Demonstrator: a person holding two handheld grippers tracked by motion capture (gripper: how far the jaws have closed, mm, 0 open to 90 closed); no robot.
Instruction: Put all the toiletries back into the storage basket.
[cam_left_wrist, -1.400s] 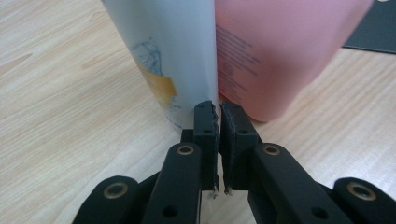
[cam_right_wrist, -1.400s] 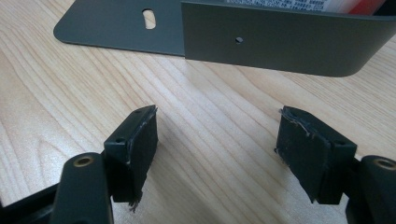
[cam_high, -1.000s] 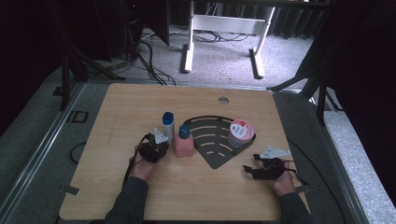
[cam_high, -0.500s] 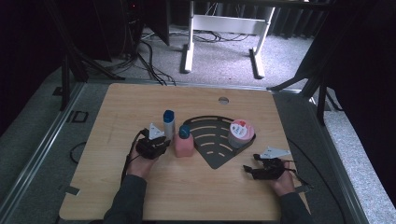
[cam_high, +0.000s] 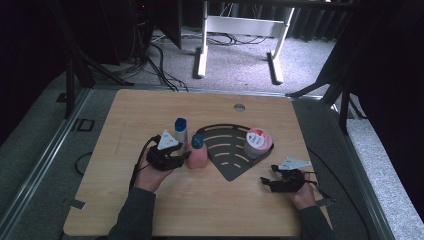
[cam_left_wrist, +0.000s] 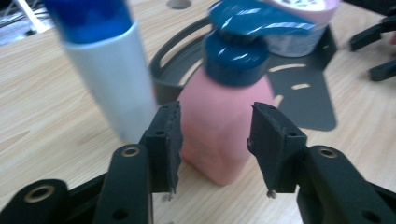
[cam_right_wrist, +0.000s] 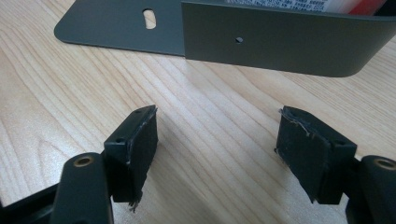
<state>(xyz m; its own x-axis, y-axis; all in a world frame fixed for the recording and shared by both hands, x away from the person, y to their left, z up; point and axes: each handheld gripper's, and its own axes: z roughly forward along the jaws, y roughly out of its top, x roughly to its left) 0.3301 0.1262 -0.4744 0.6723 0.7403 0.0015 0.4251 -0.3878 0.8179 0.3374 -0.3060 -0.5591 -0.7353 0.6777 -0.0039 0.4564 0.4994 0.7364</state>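
The pink plastic bottle with a dark blue pump cap (cam_left_wrist: 224, 126) stands upright on the pale wooden table (cam_high: 125, 115), at the left edge of the dark grey fan-shaped slotted metal tray (cam_high: 227, 150). The left gripper (cam_left_wrist: 215, 140) is spread around the bottle's base, pads (cam_left_wrist: 170, 140) not quite touching. A white blue-capped tube (cam_high: 180, 129) stands just beside the bottle. The right gripper (cam_high: 264, 181) rests spread wide below the tray's right corner

You've got two grippers, one pink pump bottle (cam_high: 198, 152), one white blue-capped bottle (cam_high: 180, 130), one pink-lidded tub (cam_high: 257, 142), one dark tray (cam_high: 227, 150).
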